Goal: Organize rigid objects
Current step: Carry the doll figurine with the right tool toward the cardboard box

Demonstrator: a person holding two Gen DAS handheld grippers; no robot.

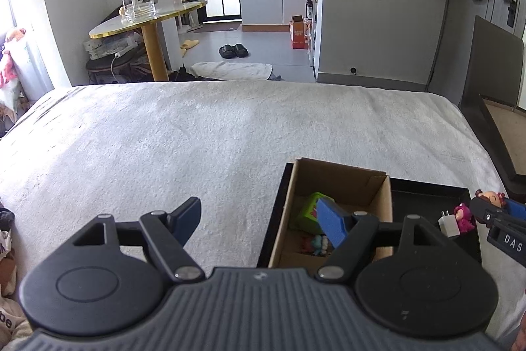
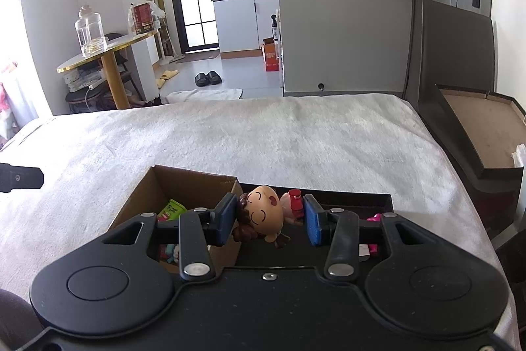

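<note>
- Doll (image 2: pixel 264 214) sits sideways in your right claw (image 2: pixel 269 217), clamped between both pads above the black tray (image 2: pixel 355 198).
- Your left claw (image 1: pixel 259 219) gapes empty beside the box (image 1: pixel 345 183) on the bed (image 1: pixel 197 134).

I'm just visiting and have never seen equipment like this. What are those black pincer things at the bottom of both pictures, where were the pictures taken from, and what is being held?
Those are two hand-held grippers, one in each of a person's hands, each carrying a camera that looks out along its two fingers. One picture comes from the left gripper; its jaws stand open and hold nothing. The other comes from the right gripper, which is shut on a small doll figurine. Below them, on a bed with a white blanket, sits a black tray holding a cardboard box with a green toy inside, plus a white charger plug and a pink figurine.
</note>
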